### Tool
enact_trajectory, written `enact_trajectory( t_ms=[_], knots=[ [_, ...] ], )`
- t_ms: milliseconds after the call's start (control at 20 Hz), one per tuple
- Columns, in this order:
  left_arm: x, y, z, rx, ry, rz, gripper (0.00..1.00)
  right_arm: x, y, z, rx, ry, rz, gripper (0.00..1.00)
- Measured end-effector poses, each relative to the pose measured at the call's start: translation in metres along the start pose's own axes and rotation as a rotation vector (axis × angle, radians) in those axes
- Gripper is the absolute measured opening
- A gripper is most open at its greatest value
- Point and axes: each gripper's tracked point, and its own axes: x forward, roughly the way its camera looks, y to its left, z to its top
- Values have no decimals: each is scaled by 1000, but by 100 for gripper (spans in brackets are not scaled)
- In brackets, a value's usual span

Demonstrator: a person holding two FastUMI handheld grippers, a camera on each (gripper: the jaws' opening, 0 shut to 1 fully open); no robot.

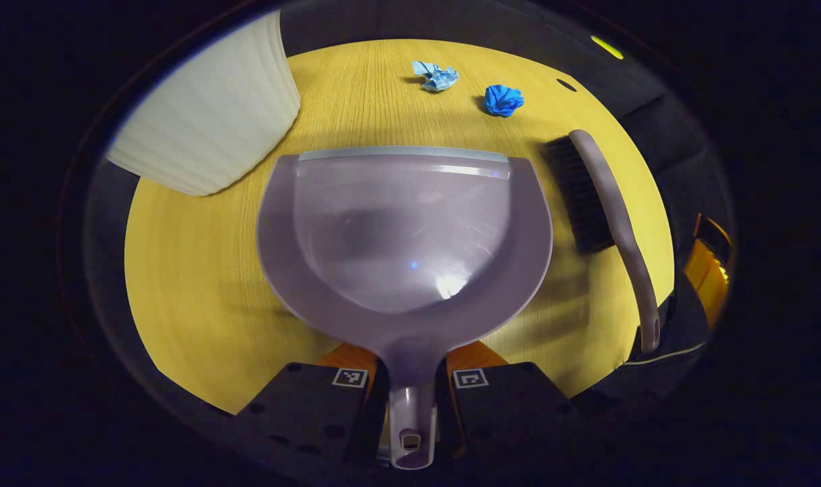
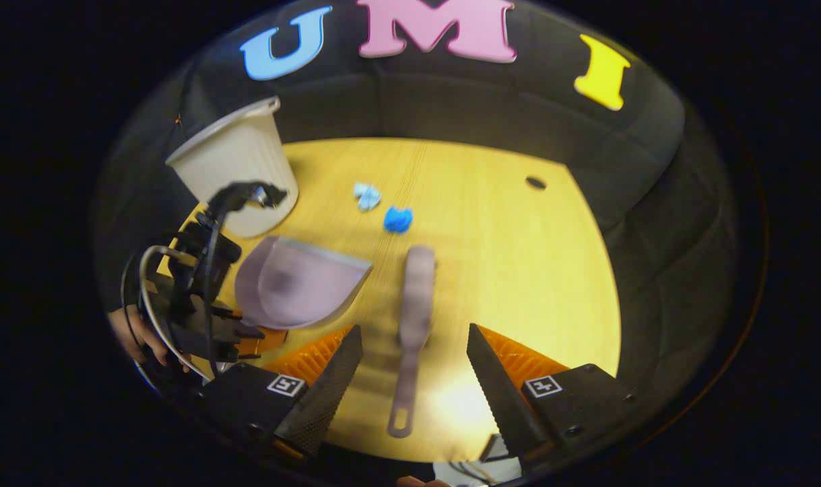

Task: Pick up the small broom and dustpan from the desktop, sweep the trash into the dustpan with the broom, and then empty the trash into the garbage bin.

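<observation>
The left gripper [image 1: 410,399] pinches the glossy mauve dustpan [image 1: 404,230] by its stubby handle, whose end is cut off. The right gripper [image 2: 414,368] hangs spread over the blurred broom [image 2: 414,318] flat on the wooden desktop [image 2: 519,270]. Beyond lie two crumpled blue paper wads [image 1: 451,84] and the ribbed white bin [image 1: 207,115].

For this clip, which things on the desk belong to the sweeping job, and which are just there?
Job: dustpan, its handle between the left tongs; broom, between the open right tongs; pale paper wad; blue paper wad; bin.

Just there: desk hole; cable on the left rig.
</observation>
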Motion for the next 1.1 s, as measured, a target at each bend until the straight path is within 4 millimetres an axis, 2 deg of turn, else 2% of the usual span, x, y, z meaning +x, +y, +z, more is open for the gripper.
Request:
enact_trajectory(
  t_ms=[100,200,250,300,350,550,600,650,700,750,800,950,1050,1100],
  knots=[
    [-4,1,-5,2,-41,-22,29,-1,1,-25,222,204,18,100],
    [-4,3,-6,-19,-65,-63,30,2,-25,-32,297,278,-78,96],
    [-4,4,-7,-32,-74,-89,30,0,-39,-26,283,286,-119,98],
    [-4,4,-7,-40,-81,-111,30,3,-48,-17,250,272,-155,84],
    [-3,5,-7,-39,-91,-125,29,9,-53,-9,204,258,-184,96],
    [-3,5,-8,-28,-99,-132,29,33,-44,-12,206,327,-209,96],
    [-3,5,-7,-24,-97,-132,29,40,-49,-8,198,317,-232,96],
    [-3,5,-8,-22,-95,-133,29,46,-57,-4,182,310,-257,89],
    [-3,5,-7,-21,-93,-135,29,50,-62,-4,176,315,-279,96],
    [-3,5,-8,-19,-90,-136,29,50,-60,-6,190,329,-264,82],
    [-4,5,-7,-16,-90,-137,29,55,-59,-6,206,341,-253,81],
    [-3,5,-7,-13,-88,-138,29,54,-56,-2,179,345,-231,37],
    [-3,5,-7,-4,-86,-146,29,52,-53,-2,148,356,-206,28],
    [-3,5,-7,1,-83,-151,29,51,-47,-1,133,359,-180,28]
  ],
)
